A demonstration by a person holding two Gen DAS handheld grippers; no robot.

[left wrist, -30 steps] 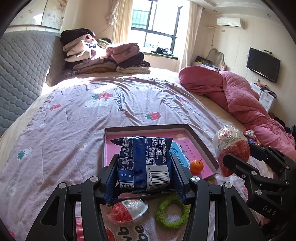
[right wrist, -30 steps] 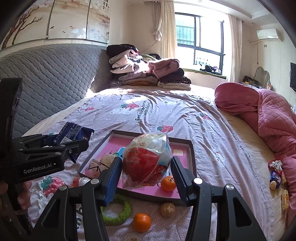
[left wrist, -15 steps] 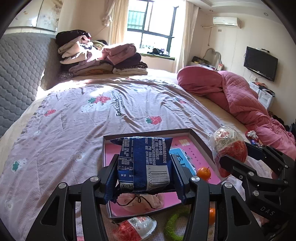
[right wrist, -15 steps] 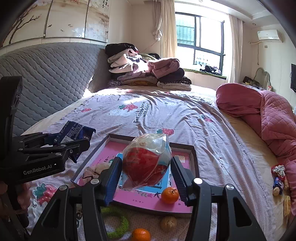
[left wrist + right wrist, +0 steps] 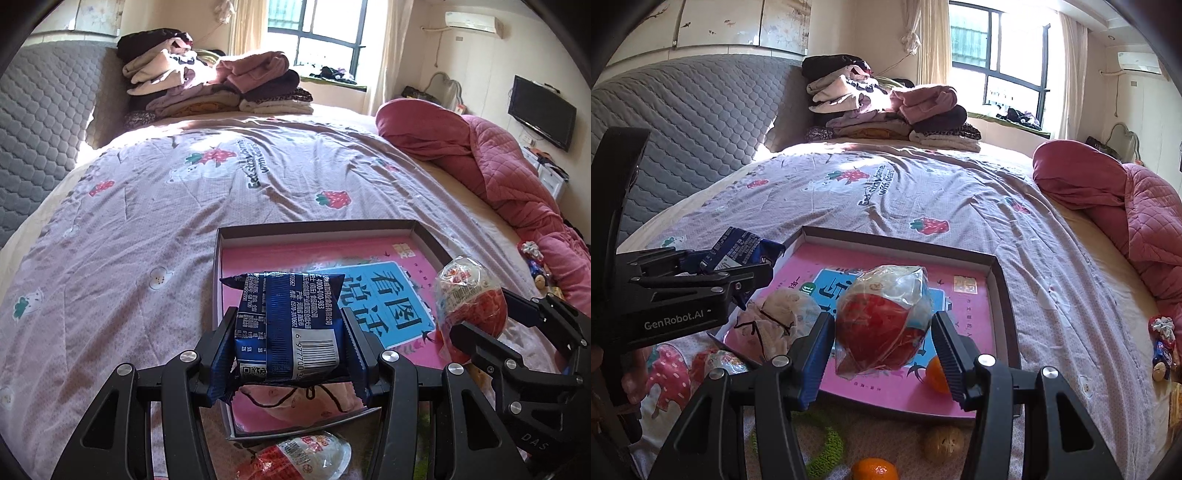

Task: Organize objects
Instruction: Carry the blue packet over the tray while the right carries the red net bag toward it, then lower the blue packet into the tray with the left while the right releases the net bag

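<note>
We hold a blue packet point(image 5: 291, 328) in our left gripper point(image 5: 290, 345) and a red bag point(image 5: 882, 321) in our right gripper point(image 5: 882, 347) above the tray point(image 5: 997, 280), where a pouch point(image 5: 775, 321) and orange point(image 5: 936, 373) already lie, while a ring point(image 5: 827, 446), walnut point(image 5: 943, 445) and another orange point(image 5: 873, 469) wait outside.

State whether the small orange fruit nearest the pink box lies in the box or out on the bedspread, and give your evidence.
In. The small orange fruit rests on the pink floor of the box, inside its dark rim; another orange lies outside on the bedspread.
</note>
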